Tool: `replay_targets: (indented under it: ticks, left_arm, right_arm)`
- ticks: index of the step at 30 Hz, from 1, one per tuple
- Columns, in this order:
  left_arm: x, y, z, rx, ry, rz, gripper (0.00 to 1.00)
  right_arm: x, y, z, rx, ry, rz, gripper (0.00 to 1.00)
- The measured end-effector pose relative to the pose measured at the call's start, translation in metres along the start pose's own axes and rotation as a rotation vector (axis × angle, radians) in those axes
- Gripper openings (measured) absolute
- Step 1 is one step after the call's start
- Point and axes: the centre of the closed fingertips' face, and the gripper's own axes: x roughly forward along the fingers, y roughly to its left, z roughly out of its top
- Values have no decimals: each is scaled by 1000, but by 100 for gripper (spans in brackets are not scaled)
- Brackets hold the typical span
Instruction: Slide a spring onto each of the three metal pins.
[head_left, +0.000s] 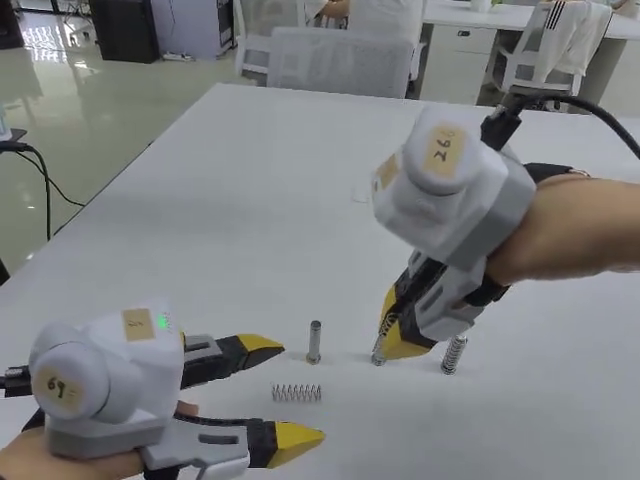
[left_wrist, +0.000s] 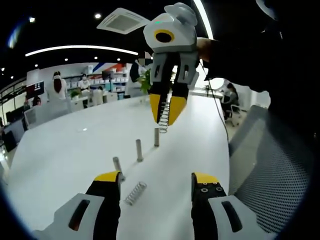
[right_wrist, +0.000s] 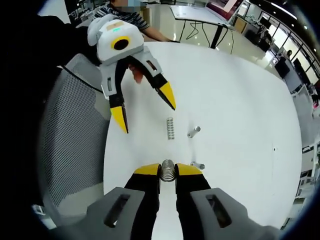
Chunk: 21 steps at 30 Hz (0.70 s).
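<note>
Status: second of three insertions, I'd judge.

- Left claw (left_wrist: 155, 177) is nearest: released, jaws wide, holding nothing.
- Loose spring (head_left: 297, 393) lies flat on the tabletop (head_left: 250, 200) just ahead of it. In the head view it sits between the yellow tips, not gripped.
- Nearest pin (head_left: 315, 341) stands upright just beyond that spring, bare.
- Middle pin (head_left: 378, 353) is next along, also upright.
- Right claw (head_left: 392, 335) is angled steeply down at the middle pin, clenched on the held spring (left_wrist: 164, 117). The spring's lower end pokes out below the tips, roughly vertical.
- Can't tell whether that end has caught the pin top or sits just beside it. The left gripper view suggests it isn't on yet.
- Far pin (head_left: 453, 354) looks already sleeved in coils, so I count one done.

Next move calls for:
- Centre the spring bore over the middle pin's top, with its axis parallel to the pin.
- Descend straight and slowly, since the free lower end can sway.
- Let go only once the coils are over the tip.

After that, the left claw is well placed to take the loose spring for the nearest pin. It lies flat, so it needs a pinch across the coils and a turn upright.
</note>
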Motion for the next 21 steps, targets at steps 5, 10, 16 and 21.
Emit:
replay_targets:
  ticks: [5, 10, 16, 21]
  left_arm:
    - [-1, 3, -3, -12, 6, 17, 58]
    - [0, 1, -4, -12, 7, 15, 58]
    - [-1, 1, -4, -16, 7, 16, 58]
    - [-2, 0, -4, -17, 4, 15, 58]
  right_arm:
    - [-3, -13, -9, 22, 10, -29, 8]
    - [1, -29, -16, 42, 21, -54, 8]
    - [11, -43, -19, 34, 34, -77, 8]
    - [21, -52, -20, 40, 41, -77, 8]
